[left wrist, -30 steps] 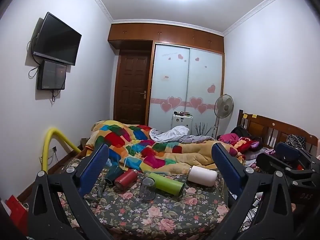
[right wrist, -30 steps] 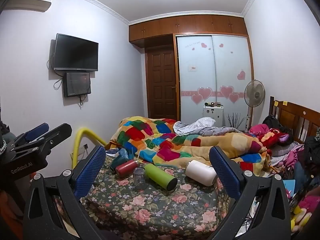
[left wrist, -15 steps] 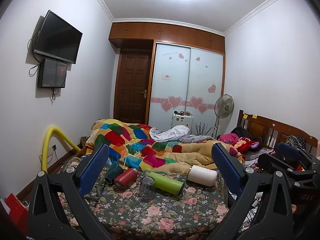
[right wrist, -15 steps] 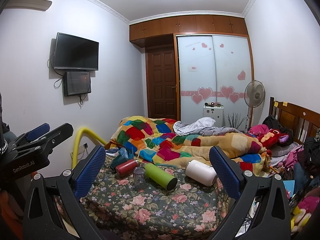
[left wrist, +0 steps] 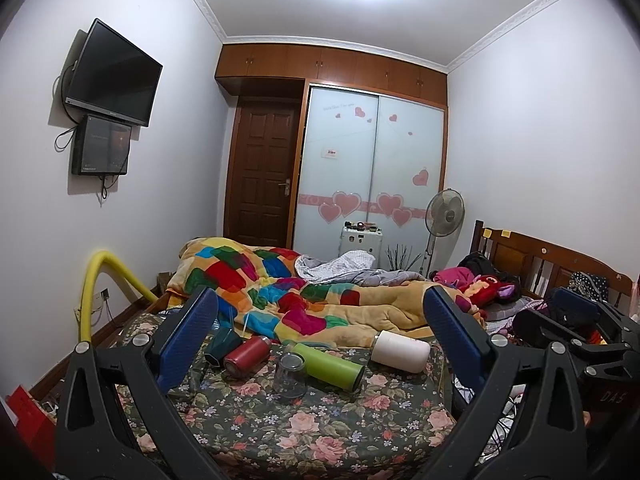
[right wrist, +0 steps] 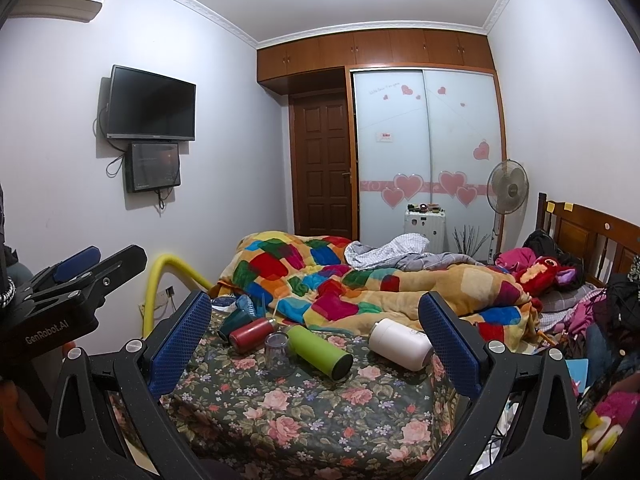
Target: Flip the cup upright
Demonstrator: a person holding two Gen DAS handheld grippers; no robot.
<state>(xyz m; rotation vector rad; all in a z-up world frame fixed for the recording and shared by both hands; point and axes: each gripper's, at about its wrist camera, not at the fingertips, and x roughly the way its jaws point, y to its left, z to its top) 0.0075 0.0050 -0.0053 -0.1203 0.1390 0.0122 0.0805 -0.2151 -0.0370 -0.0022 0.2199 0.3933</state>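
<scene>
Clear glass cup (left wrist: 290, 374) stands mouth-down on the flowered bedspread (left wrist: 320, 432), framed between the spread jaws of your left gripper (left wrist: 320, 338), nearer the left pad and well ahead of both. Your right gripper (right wrist: 316, 334) is likewise released, holding nothing; the cup (right wrist: 277, 354) sits between its pads too, left of centre. Just right of the cup lies a green bottle (left wrist: 328, 365) on its side; a red bottle (left wrist: 246, 355) lies to its left, touching a dark teal cup (left wrist: 221, 345). White bottle (left wrist: 400, 350) lies near the right pad.
</scene>
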